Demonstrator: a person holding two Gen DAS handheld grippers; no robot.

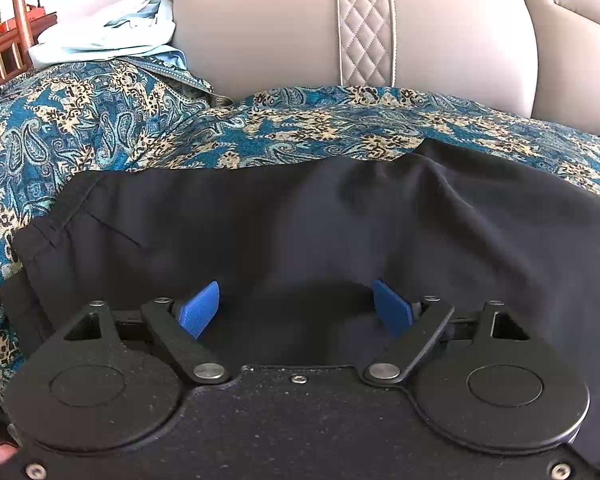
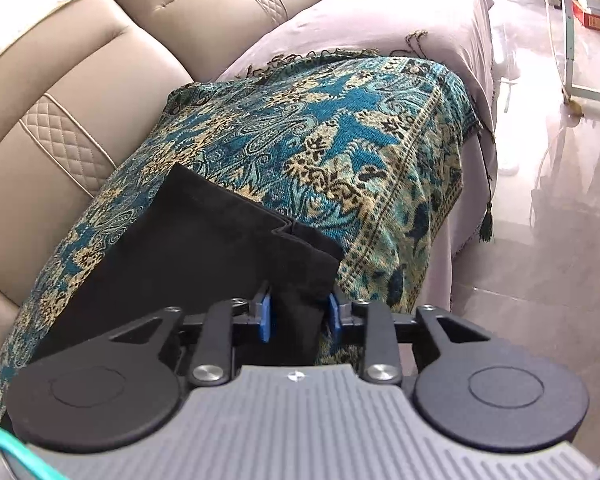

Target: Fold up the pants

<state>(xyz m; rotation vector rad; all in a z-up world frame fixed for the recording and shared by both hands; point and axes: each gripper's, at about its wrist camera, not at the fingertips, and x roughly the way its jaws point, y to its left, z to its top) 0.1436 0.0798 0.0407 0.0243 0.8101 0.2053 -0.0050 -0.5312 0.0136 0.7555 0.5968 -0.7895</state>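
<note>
Black pants (image 1: 300, 220) lie spread across a teal and cream paisley throw (image 1: 100, 128) on the sofa seat. In the left wrist view my left gripper (image 1: 296, 308) hovers low over the middle of the dark cloth. Its blue pads (image 1: 200, 308) stand wide apart and it is open, holding nothing. The waistband end shows at the left of that view. In the right wrist view the leg end of the pants (image 2: 204, 240) lies folded double near the seat's front edge. My right gripper (image 2: 299, 316) is shut on a bunch of this black cloth, which fills the gap between its blue pads (image 2: 265, 318).
A beige leather sofa back (image 1: 280, 32) rises behind the throw. Light blue folded cloth (image 1: 112, 36) lies on the seat at the far left, beside a wooden table (image 1: 4, 52). A mauve cover (image 2: 380, 20) drapes the further seat. The glossy tiled floor (image 2: 540, 240) drops off at the right.
</note>
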